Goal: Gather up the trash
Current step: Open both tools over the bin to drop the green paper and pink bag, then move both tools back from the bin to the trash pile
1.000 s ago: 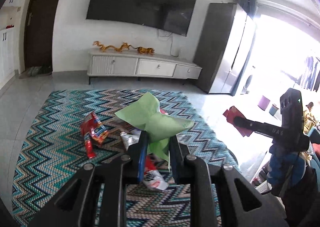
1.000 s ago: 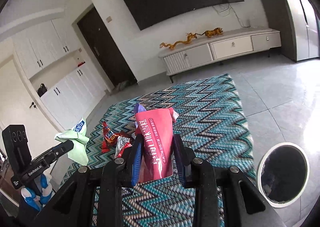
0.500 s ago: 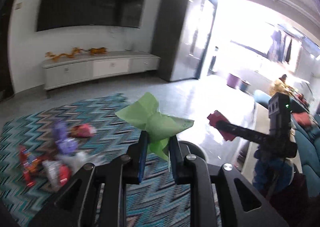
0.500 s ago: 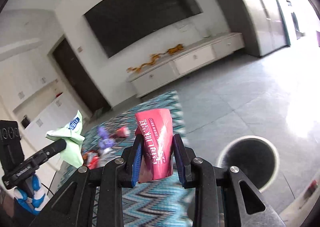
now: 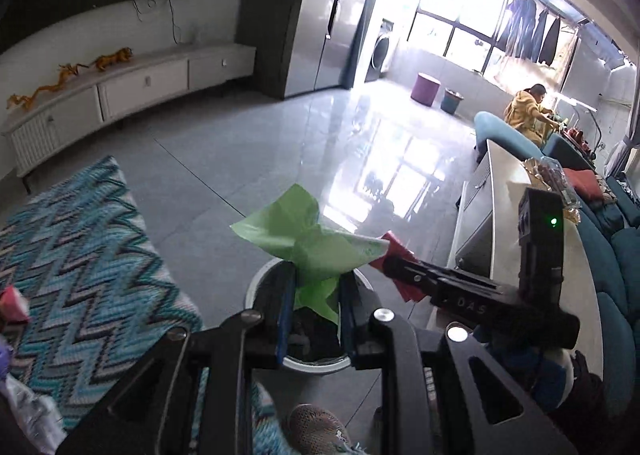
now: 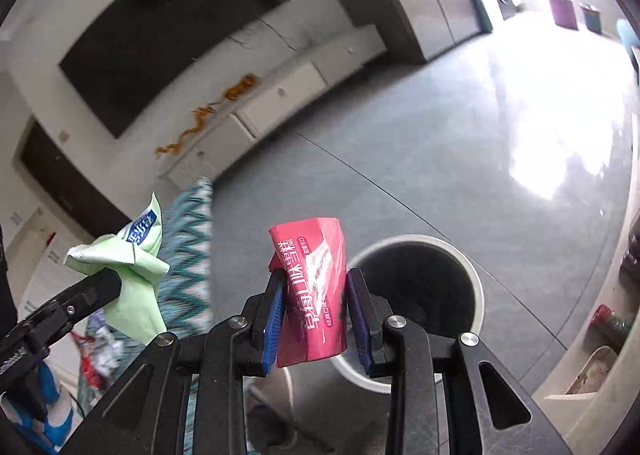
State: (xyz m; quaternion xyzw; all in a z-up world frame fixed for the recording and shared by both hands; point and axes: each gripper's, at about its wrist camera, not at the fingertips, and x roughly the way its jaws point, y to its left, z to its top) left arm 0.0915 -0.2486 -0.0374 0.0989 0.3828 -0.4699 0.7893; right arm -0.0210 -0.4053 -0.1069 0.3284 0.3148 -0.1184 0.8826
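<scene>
My left gripper (image 5: pixel 314 285) is shut on a crumpled green wrapper (image 5: pixel 304 243) and holds it right over a white-rimmed trash bin (image 5: pixel 262 275) with a dark inside. My right gripper (image 6: pixel 316 291) is shut on a red snack wrapper (image 6: pixel 312 287) and holds it just left of the same trash bin (image 6: pixel 474 279). In the right wrist view the left gripper (image 6: pixel 116 279) shows at the left with the green wrapper (image 6: pixel 132 267). In the left wrist view the right gripper (image 5: pixel 390 267) shows at the right with the red wrapper (image 5: pixel 394 251).
A zigzag teal rug (image 5: pixel 76 251) lies at the left with more loose wrappers (image 6: pixel 92 347) on it. A white TV cabinet (image 5: pixel 120 91) stands along the far wall. A white low table (image 5: pixel 504 215) and a teal sofa (image 5: pixel 616 255) are at the right. A shoe (image 5: pixel 316 431) is below the bin.
Both grippers have swung right, away from the rug and its litter, toward the bin. The bin now lies under the left gripper and beside the right one. Both wrappers stay gripped.
</scene>
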